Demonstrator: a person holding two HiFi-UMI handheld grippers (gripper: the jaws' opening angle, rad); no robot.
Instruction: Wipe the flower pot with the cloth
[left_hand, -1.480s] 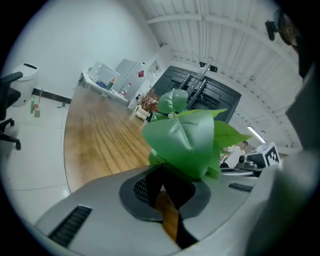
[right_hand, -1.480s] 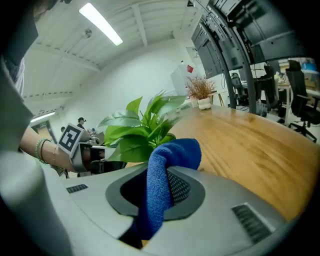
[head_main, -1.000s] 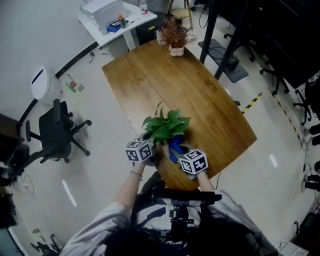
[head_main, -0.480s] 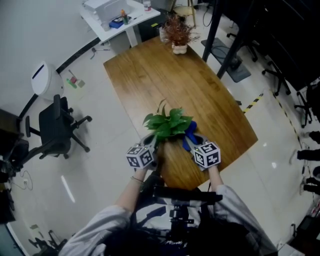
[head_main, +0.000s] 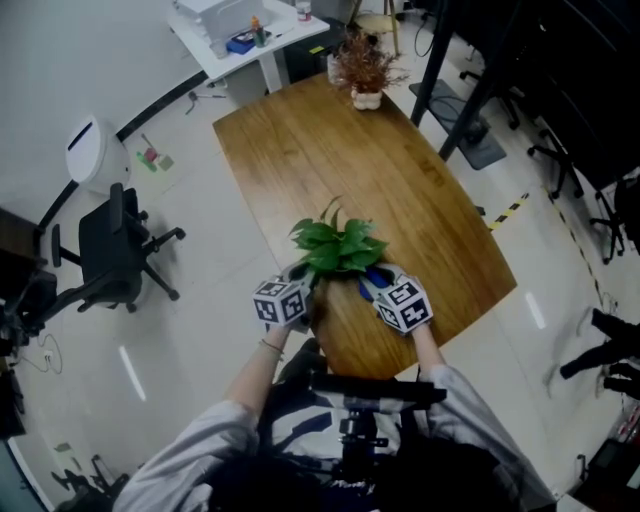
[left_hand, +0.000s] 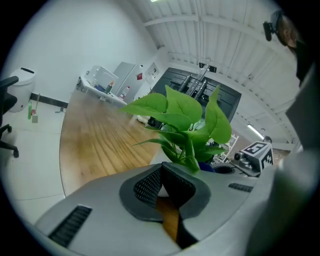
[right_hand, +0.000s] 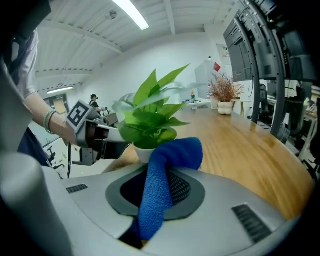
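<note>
A leafy green plant (head_main: 336, 245) stands in a small white flower pot (right_hand: 144, 152) near the front edge of the wooden table (head_main: 400, 180). My left gripper (head_main: 300, 292) is at the pot's left side, and its jaws are shut on the pot's rim (left_hand: 155, 159). On the pot's right, my right gripper (head_main: 386, 292) is shut on a blue cloth (right_hand: 175, 152). The cloth's free end folds over toward the pot, right next to it; I cannot tell if it touches. Leaves hide most of the pot in the head view, where the blue cloth (head_main: 369, 286) peeks out beneath them.
A second pot with reddish dried twigs (head_main: 365, 78) stands at the table's far end. Beyond it is a white desk (head_main: 250, 35) with small items. A black office chair (head_main: 112, 250) and a white bin (head_main: 88, 155) stand on the floor to the left.
My right gripper swung the cloth out to the right round the pot, then came back a little toward it. The left gripper and the pot stayed put.
</note>
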